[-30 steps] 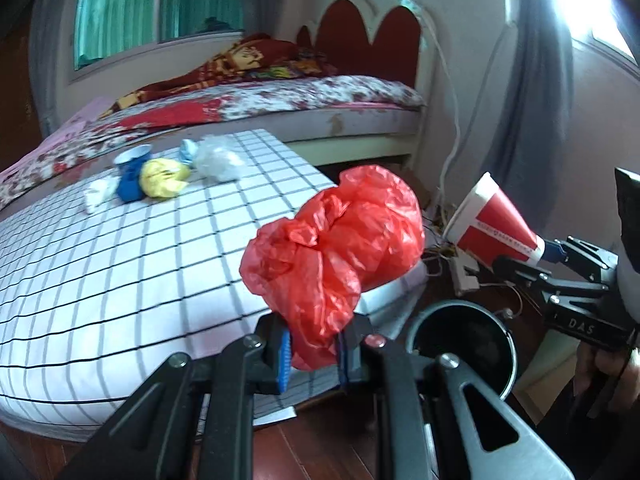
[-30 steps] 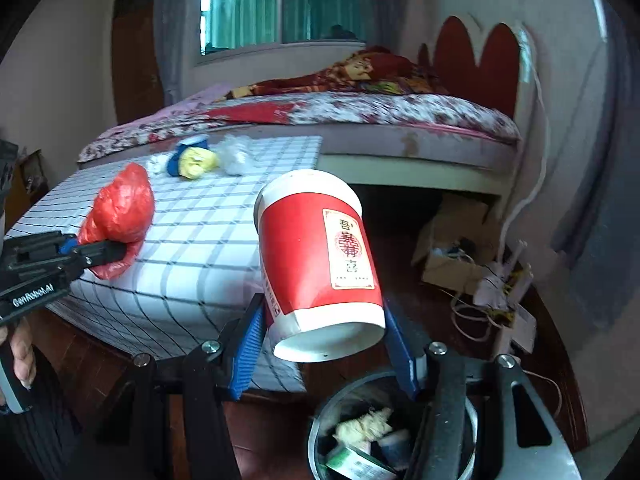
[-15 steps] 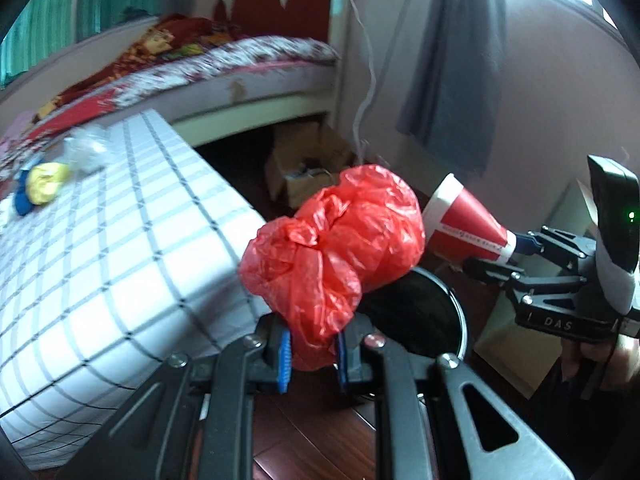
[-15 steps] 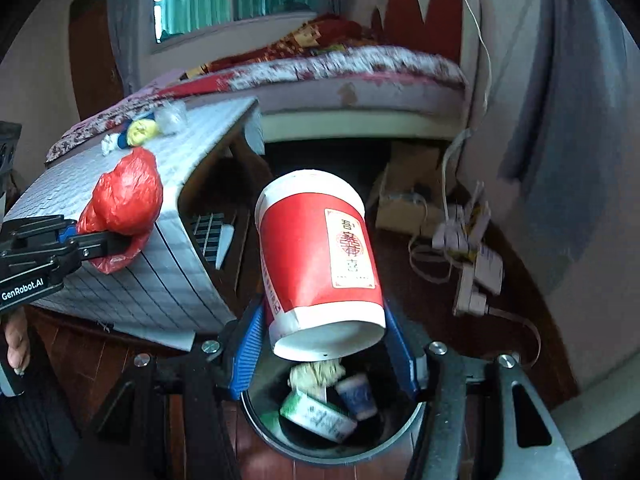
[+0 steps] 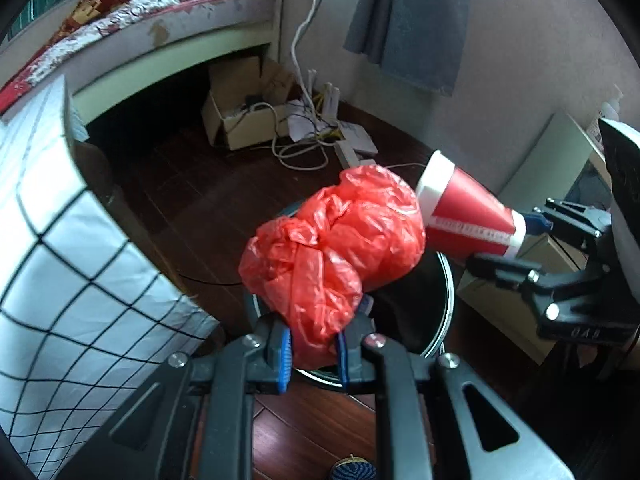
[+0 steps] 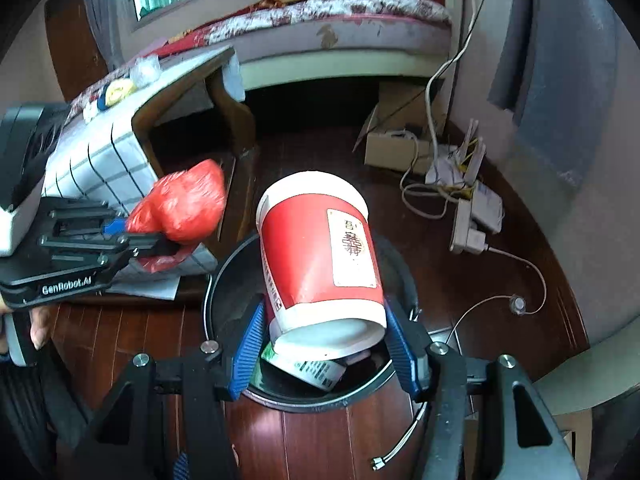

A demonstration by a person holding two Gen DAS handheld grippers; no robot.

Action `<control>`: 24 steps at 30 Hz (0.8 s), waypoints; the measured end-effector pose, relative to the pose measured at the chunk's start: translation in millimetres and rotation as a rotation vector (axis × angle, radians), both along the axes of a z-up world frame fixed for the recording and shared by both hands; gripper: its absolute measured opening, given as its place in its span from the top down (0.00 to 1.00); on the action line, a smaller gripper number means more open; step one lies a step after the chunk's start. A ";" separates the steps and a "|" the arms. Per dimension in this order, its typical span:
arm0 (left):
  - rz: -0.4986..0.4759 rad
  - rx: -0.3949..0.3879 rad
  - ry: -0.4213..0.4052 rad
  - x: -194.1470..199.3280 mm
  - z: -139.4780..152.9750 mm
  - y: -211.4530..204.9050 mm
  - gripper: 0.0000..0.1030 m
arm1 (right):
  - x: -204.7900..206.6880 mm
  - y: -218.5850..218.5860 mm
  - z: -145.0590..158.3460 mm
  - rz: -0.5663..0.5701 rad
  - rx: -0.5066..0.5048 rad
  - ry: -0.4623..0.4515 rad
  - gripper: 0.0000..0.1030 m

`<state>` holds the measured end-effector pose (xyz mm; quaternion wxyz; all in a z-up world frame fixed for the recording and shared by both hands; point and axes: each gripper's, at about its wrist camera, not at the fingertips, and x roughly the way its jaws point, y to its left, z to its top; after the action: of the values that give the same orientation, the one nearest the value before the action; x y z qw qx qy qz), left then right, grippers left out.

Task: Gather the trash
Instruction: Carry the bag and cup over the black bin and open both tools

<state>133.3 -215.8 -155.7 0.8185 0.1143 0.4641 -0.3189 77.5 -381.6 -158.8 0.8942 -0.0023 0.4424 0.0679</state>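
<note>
My left gripper (image 5: 313,354) clamps a crumpled red bag (image 5: 336,244), my right gripper (image 6: 326,350) squeezes a red paper cup (image 6: 320,248); both hang just above the bin (image 6: 224,280) below my fingers.

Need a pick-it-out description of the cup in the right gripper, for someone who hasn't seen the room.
Start at the round black trash bin on the dark wood floor. Directly above its mouth the right gripper clamps a red paper cup with white rims. Its gold-character label sets it apart from the crumpled red plastic bag beside it.
</note>
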 end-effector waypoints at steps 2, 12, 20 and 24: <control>-0.008 -0.011 0.020 2.8 -3.5 -3.5 0.75 | 5.3 -0.1 -5.1 0.001 -0.005 0.018 0.42; 0.163 0.003 -0.009 11.6 -14.2 9.5 0.05 | 13.0 -40.9 -30.5 -0.220 -0.067 0.129 0.01; 0.204 0.004 -0.050 8.1 -11.4 16.8 0.04 | 9.8 -36.2 -18.4 -0.218 -0.078 0.083 0.01; 0.219 0.005 -0.079 7.0 -2.9 15.3 0.04 | 10.1 -32.9 -13.3 -0.212 -0.086 0.062 0.01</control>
<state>140.3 -200.5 -158.6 0.8659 0.0777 0.4418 -0.2215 87.6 -414.5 -172.1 0.8814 0.0081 0.4700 -0.0463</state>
